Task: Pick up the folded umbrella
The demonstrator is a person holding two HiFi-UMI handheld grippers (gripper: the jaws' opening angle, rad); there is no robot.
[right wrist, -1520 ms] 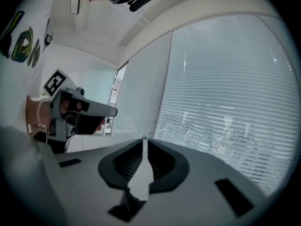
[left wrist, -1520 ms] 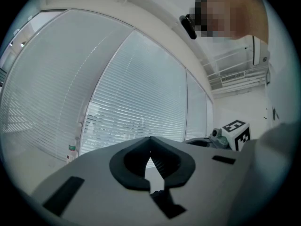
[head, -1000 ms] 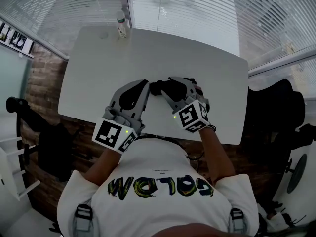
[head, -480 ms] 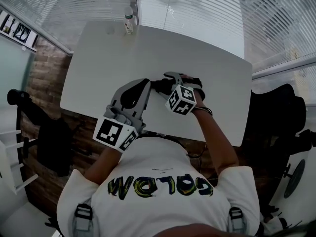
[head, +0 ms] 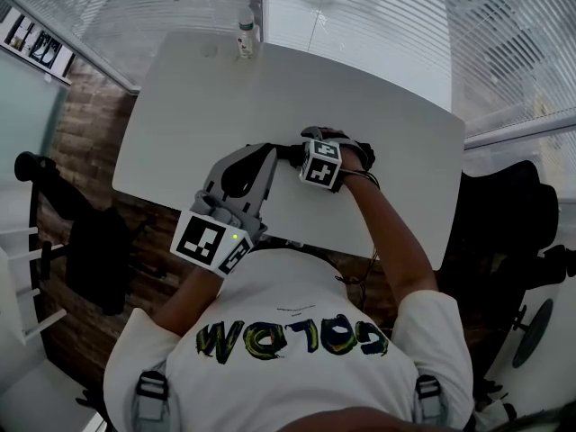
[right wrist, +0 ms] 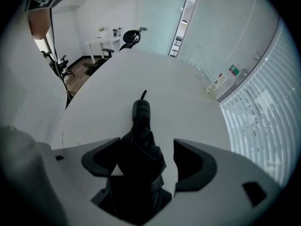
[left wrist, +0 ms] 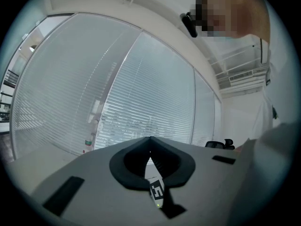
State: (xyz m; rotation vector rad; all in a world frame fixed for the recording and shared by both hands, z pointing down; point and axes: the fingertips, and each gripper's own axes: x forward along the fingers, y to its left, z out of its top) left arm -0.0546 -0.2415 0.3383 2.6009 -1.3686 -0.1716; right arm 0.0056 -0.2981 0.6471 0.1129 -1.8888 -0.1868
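Observation:
The folded black umbrella (right wrist: 140,142) lies on the white table (head: 180,106), handle end pointing away from me in the right gripper view. My right gripper (right wrist: 146,144) points steeply down over it, a jaw on each side of the fabric. Its jaws are opening and their pads do not press on the umbrella. In the head view the right gripper's marker cube (head: 321,162) covers most of the umbrella (head: 290,154). My left gripper (head: 263,156) is held level just left of it, jaws shut with nothing in them; its tips (left wrist: 150,139) meet in the left gripper view.
A small bottle (head: 245,39) stands at the table's far edge, by the window blinds. A white power strip (right wrist: 215,85) lies near it. A black office chair (head: 508,210) stands right of the table, and dark chair parts (head: 49,196) on the left.
My right gripper has dropped and tipped downward onto the umbrella, its cube shifting from the near table edge to over the umbrella. The left gripper has hardly moved.

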